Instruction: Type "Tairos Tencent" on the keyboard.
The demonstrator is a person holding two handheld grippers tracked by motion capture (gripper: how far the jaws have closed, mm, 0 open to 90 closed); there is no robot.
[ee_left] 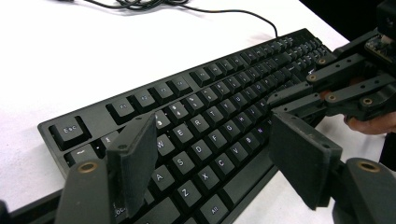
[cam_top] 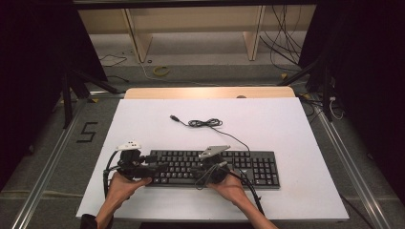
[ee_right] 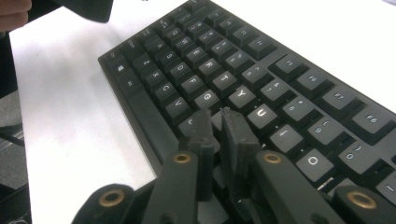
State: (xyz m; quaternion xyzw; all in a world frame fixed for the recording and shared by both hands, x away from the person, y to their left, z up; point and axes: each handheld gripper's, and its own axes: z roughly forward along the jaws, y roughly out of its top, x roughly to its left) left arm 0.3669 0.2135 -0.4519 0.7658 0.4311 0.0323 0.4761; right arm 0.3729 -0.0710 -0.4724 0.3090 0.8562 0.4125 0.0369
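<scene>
Black full-size keyboard [cam_top: 215, 168]; left hand-held gripper [ee_left: 215, 154] wide open, right hand-held gripper [ee_right: 219, 122] nearly closed, both empty.

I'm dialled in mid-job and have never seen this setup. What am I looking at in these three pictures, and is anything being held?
No robot here: a person holds a two-jaw gripper in each hand. The high view looks down on a white table from above. On it lies a black keyboard, its cable coiled behind. The other two pictures come from cameras riding on the grippers, looking along their jaws. The left gripper stands wide open over the keyboard's left end. The right gripper has its jaws almost together, tips down at the keys near H and U. Neither holds anything.
</scene>
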